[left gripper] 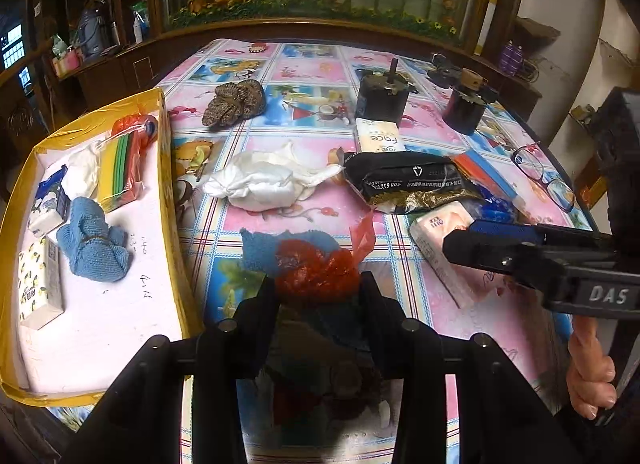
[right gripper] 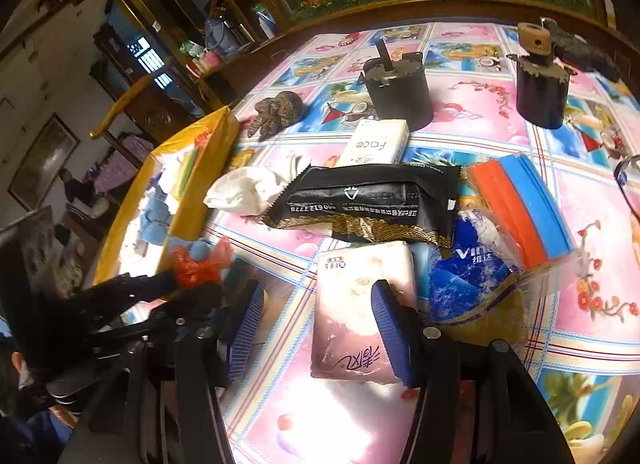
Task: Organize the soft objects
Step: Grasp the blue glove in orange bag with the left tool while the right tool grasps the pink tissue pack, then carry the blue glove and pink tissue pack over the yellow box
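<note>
Soft crumpled red plastic bag (left gripper: 316, 270), lying on a blue knitted cloth (left gripper: 260, 244) at the table's (left gripper: 320, 208) near edge, sits clamped in the left tool (left gripper: 318, 288). Step in hand, by my reading: pickup; next a lift left into the yellow-rimmed white tray (left gripper: 176, 248), clearing its wall.

Right wrist view: right tool (right gripper: 316, 324) apart, astride the pale pink tissue pack (right gripper: 352, 304), not pressing. Black wrapper (right gripper: 372, 200) crowds its far end.

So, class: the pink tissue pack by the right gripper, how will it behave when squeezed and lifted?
The pink tissue pack looks soft, so it probably dents under the right gripper. Its glossy wrap may slip. Lying flat, it should not roll.
</note>
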The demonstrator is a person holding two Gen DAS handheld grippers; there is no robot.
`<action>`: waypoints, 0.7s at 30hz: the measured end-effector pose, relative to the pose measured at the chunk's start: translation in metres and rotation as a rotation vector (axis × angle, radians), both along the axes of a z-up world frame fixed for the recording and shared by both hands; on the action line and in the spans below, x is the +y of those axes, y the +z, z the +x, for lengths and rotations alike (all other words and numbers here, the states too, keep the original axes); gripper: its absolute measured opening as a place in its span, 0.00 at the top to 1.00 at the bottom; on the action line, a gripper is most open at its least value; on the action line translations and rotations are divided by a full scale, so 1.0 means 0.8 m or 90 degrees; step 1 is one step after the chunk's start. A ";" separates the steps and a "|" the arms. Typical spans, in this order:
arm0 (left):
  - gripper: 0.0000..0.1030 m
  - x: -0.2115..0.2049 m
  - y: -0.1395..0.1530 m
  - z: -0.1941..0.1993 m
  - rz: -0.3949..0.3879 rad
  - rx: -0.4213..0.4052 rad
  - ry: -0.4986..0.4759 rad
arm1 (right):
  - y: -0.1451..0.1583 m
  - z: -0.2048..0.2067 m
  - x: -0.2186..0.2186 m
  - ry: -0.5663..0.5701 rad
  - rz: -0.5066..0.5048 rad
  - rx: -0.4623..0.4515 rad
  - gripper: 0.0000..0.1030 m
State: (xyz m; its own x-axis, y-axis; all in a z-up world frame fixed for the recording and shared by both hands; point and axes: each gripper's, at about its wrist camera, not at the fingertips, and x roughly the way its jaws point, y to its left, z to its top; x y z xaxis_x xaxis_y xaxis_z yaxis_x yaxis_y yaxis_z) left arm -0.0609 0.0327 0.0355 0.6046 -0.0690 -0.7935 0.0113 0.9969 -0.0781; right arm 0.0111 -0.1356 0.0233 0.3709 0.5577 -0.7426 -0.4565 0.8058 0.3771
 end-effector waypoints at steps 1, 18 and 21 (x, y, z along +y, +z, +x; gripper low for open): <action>0.62 0.000 0.000 -0.001 0.003 -0.002 -0.003 | -0.001 -0.001 0.002 0.002 -0.014 -0.008 0.41; 0.62 -0.002 -0.004 0.000 -0.018 -0.012 -0.029 | 0.001 -0.001 0.005 -0.035 -0.109 -0.065 0.42; 0.62 -0.002 -0.004 -0.001 -0.021 -0.012 -0.032 | 0.001 -0.002 0.007 -0.022 -0.103 -0.066 0.42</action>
State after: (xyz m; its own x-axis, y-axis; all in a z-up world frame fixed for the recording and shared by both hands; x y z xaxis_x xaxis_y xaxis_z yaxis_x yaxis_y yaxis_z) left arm -0.0617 0.0310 0.0325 0.6143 -0.1256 -0.7790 0.0631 0.9919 -0.1102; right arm 0.0093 -0.1297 0.0240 0.4666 0.4197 -0.7785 -0.4572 0.8680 0.1939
